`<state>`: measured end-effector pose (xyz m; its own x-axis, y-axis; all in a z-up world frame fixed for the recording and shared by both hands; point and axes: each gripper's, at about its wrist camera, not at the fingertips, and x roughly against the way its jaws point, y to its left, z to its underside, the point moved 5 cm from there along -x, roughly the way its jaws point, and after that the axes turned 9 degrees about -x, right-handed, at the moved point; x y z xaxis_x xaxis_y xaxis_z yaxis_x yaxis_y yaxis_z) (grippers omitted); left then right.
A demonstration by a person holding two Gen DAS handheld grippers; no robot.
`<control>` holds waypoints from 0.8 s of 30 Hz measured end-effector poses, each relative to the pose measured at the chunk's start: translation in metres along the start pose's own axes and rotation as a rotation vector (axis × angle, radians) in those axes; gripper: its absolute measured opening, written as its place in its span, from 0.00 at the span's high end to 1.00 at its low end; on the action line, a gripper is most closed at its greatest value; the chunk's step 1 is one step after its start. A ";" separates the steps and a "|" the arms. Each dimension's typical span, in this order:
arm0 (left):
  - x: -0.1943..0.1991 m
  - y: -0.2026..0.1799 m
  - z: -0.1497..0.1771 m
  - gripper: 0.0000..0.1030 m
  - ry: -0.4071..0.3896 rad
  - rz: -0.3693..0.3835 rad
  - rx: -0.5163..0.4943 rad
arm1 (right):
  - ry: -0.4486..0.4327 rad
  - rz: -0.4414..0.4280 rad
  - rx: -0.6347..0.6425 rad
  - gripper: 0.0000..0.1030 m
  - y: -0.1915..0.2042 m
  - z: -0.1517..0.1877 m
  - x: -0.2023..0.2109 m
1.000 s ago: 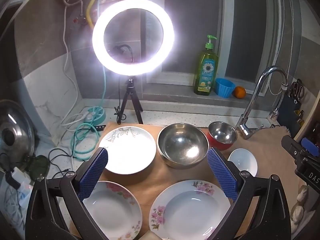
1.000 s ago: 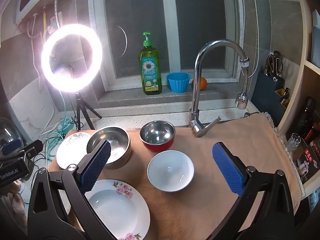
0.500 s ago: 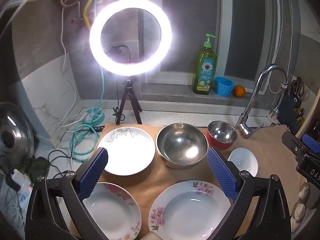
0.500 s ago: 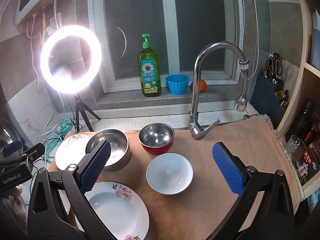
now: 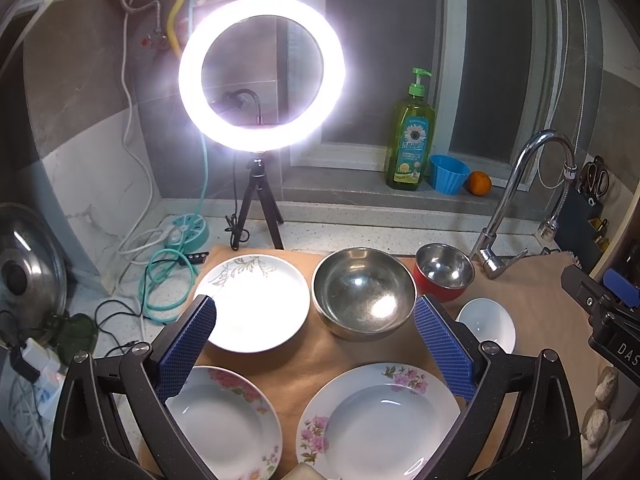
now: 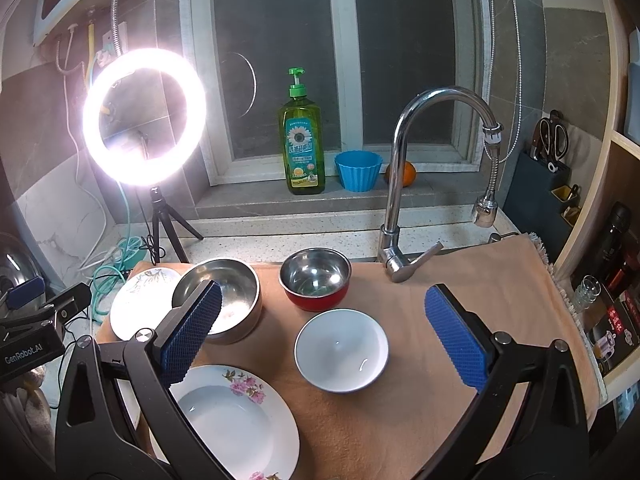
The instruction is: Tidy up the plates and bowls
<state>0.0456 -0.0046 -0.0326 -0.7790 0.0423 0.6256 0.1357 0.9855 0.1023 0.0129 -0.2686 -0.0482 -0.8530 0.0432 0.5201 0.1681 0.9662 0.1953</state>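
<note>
On a tan mat lie three white plates: a leaf-pattern plate at the back left and two pink-flower plates in front. Behind stand a large steel bowl, a small red steel-lined bowl and a small white bowl. My left gripper is open and empty above the plates. My right gripper is open and empty above the white bowl, with the red bowl, steel bowl and a flower plate in view.
A ring light on a tripod stands behind the mat, with cables to its left. A faucet rises at the back right. Soap bottle, blue cup and orange sit on the sill. A pot lid leans far left.
Both grippers have drifted slightly; the views shift a little. Nothing on the mat has moved and both grippers stay open.
</note>
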 end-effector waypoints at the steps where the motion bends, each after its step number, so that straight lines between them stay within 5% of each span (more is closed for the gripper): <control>1: -0.001 0.000 0.000 0.04 0.000 0.000 0.001 | 0.000 -0.001 0.000 0.00 0.000 0.000 0.000; 24: -0.004 0.003 0.001 0.04 0.008 0.000 0.010 | 0.002 0.001 0.003 0.00 0.002 0.002 -0.004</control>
<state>0.0482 -0.0020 -0.0356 -0.7740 0.0412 0.6319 0.1294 0.9871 0.0942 0.0153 -0.2665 -0.0515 -0.8521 0.0435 0.5216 0.1673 0.9669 0.1926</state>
